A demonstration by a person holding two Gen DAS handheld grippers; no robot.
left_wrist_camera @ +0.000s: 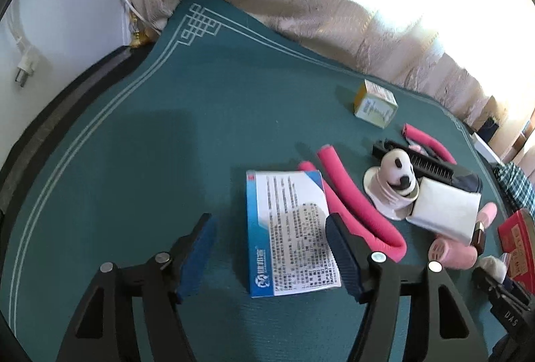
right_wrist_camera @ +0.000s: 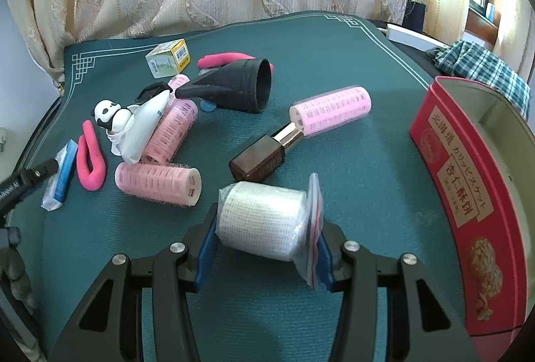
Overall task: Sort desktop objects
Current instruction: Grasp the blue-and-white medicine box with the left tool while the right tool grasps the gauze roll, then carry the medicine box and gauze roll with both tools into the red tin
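My left gripper [left_wrist_camera: 271, 221] is open low over the green mat [left_wrist_camera: 167, 144]. A blue-and-white medicine box [left_wrist_camera: 291, 231] lies flat between its fingers; the left pad stands well clear of it and the right finger overlaps its edge. My right gripper [right_wrist_camera: 271, 221] is shut on a white gauze roll [right_wrist_camera: 260, 221] in a clear zip bag, with a pad against each end. Ahead of it lie a brown bottle [right_wrist_camera: 257, 158] and pink hair rollers [right_wrist_camera: 331, 109], [right_wrist_camera: 158, 183]. The open red biscuit tin [right_wrist_camera: 468, 181] stands to the right.
A pile sits at mid-left: panda figurine [right_wrist_camera: 108, 114], white tube [right_wrist_camera: 143, 131], black nozzle [right_wrist_camera: 240, 87], pink foam curlers [right_wrist_camera: 90, 161], yellow box [right_wrist_camera: 169, 61]. Curtains line the far edge of the table. A checked cloth [right_wrist_camera: 485, 64] lies beyond the tin.
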